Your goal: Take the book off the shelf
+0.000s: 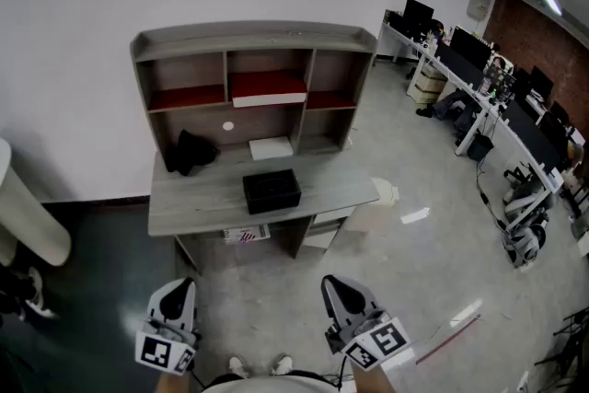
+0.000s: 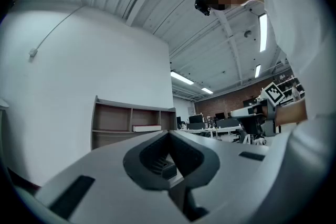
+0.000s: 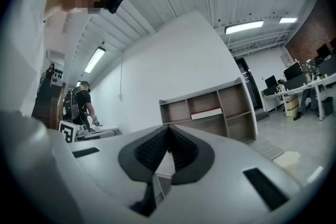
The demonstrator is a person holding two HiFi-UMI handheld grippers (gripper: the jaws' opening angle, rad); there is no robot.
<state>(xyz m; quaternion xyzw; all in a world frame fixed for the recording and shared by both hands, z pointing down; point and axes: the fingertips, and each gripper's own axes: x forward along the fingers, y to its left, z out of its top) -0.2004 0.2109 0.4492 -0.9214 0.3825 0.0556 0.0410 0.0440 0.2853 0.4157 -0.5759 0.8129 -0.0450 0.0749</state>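
Observation:
A red book with white page edges [image 1: 268, 89] lies flat in the middle upper compartment of the grey shelf unit [image 1: 253, 40] on the desk against the white wall. The same book [image 2: 146, 128] [image 3: 206, 113] shows small and far in both gripper views. My left gripper [image 1: 180, 286] and right gripper [image 1: 333, 284] hang low near the frame's bottom, well short of the desk, both shut with nothing between the jaws. In the gripper views the left gripper [image 2: 169, 134] and right gripper [image 3: 168, 129] have their tips together.
On the desk top [image 1: 202, 198] sit a black box [image 1: 271, 190], a black cloth-like object [image 1: 189, 151] and a white pad [image 1: 271, 147]. Office desks with monitors [image 1: 479, 78] line the right side. A white rounded object [image 1: 28, 216] stands at the left.

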